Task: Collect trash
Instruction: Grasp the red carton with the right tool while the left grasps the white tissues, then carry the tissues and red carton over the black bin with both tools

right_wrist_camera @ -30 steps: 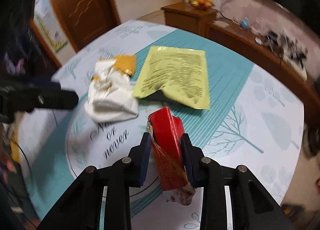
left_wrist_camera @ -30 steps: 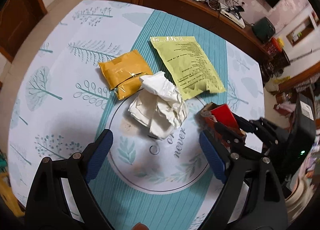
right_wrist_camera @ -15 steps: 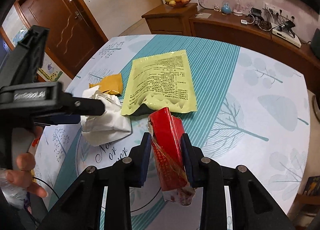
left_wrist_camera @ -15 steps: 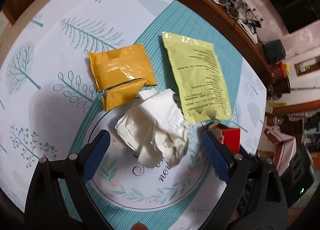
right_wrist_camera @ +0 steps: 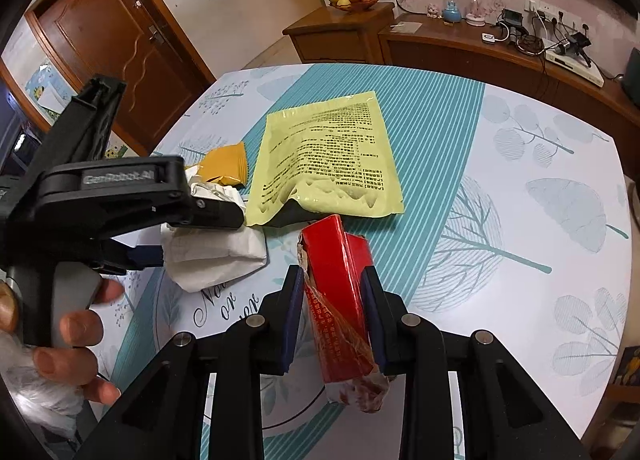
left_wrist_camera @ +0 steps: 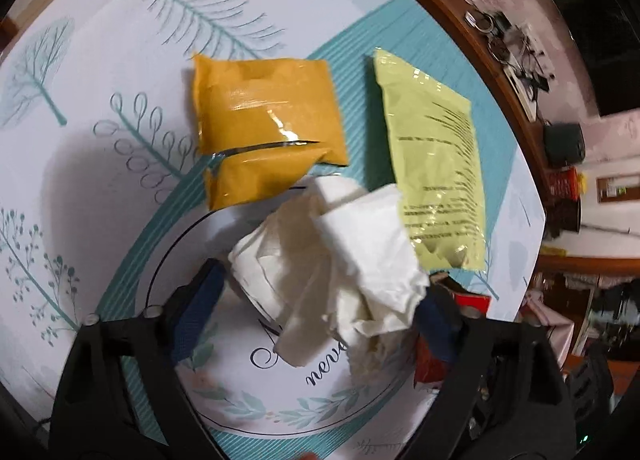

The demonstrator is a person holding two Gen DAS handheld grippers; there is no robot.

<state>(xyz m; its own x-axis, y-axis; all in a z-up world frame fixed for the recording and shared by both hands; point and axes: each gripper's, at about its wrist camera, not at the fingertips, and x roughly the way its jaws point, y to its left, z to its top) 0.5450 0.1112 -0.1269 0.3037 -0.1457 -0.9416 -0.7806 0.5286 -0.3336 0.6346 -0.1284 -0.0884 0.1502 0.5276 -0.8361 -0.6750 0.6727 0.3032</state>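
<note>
Crumpled white paper point(left_wrist_camera: 340, 260) between spread left gripper point(left_wrist_camera: 316, 300) fingers, on table point(left_wrist_camera: 120, 60)

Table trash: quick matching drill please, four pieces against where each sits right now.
Things:
1. red carton
2. white crumpled paper
3. orange pouch
4. yellow-green bag

Places:
A. flat on the teal stripe, printed side up
B. clamped in the right tongs
C. lying between the open left tongs
D. beyond the paper, slit across its face

Pairs: 1-B, 2-C, 3-D, 4-A
</note>
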